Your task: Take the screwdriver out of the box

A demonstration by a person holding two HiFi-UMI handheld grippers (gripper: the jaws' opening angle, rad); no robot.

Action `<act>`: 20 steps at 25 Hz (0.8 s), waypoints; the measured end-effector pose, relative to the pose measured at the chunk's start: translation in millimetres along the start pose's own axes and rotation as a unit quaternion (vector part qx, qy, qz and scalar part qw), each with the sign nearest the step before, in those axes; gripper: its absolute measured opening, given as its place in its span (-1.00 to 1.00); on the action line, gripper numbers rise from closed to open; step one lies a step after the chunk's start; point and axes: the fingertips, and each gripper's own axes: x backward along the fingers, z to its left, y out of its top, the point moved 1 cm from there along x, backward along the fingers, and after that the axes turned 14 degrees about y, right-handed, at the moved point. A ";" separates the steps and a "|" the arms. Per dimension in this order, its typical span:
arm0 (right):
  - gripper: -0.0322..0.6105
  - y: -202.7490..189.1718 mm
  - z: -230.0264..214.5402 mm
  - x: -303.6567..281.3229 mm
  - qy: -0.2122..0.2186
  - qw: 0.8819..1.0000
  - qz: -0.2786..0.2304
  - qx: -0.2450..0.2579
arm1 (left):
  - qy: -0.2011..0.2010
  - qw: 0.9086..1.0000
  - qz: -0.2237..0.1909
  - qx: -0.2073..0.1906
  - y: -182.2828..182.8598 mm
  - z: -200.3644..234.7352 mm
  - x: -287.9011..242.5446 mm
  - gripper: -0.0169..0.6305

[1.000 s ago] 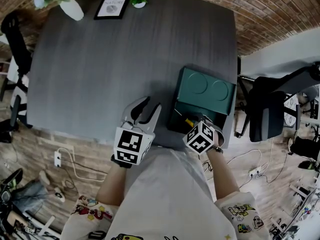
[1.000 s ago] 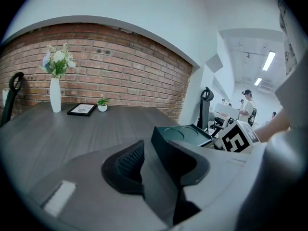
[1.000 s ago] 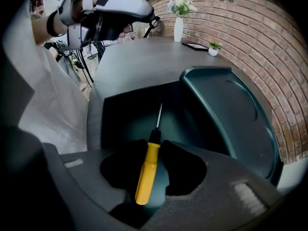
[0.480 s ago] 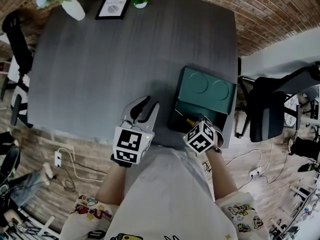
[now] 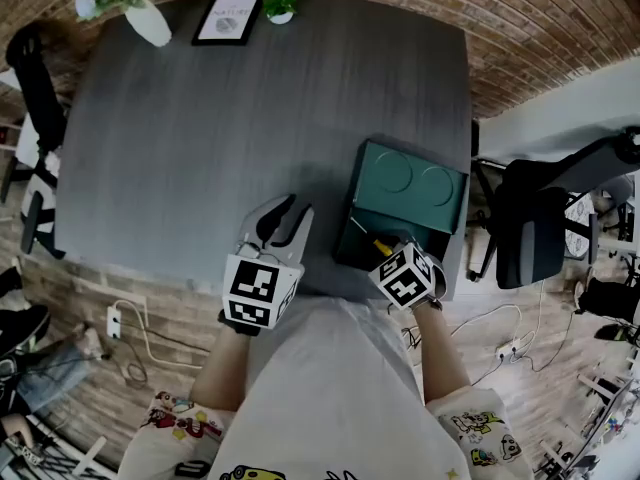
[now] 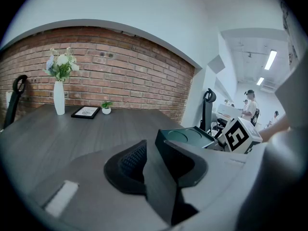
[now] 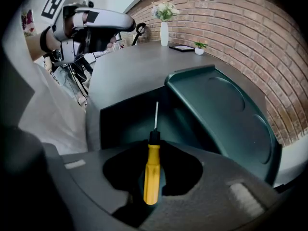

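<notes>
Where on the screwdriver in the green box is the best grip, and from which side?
The yellow handle of the screwdriver, not its thin shaft: it is thick enough to clamp. Come from above on the near side, as the box has its lid raised on the far side. The right gripper has just been closing its jaws, handle between them.

The grey table (image 5: 220,128) carries a green box (image 5: 410,183), vase (image 5: 147,20), framed picture (image 5: 228,16) and potted plant (image 5: 280,6).
</notes>
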 end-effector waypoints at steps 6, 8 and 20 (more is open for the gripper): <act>-0.66 7.9 0.3 9.1 -0.008 1.000 -0.015 0.004 | 0.000 1.000 -0.007 -0.005 7.4 -0.3 -0.9 -0.61; -0.66 10.5 1.6 12.8 -0.010 1.000 -0.020 0.007 | -0.001 1.000 -0.011 -0.006 10.3 -0.7 -1.2 -0.60; -0.66 24.3 1.0 43.4 -0.037 0.997 -0.071 -0.004 | -0.001 0.999 -0.038 -0.010 32.3 3.4 0.8 -0.61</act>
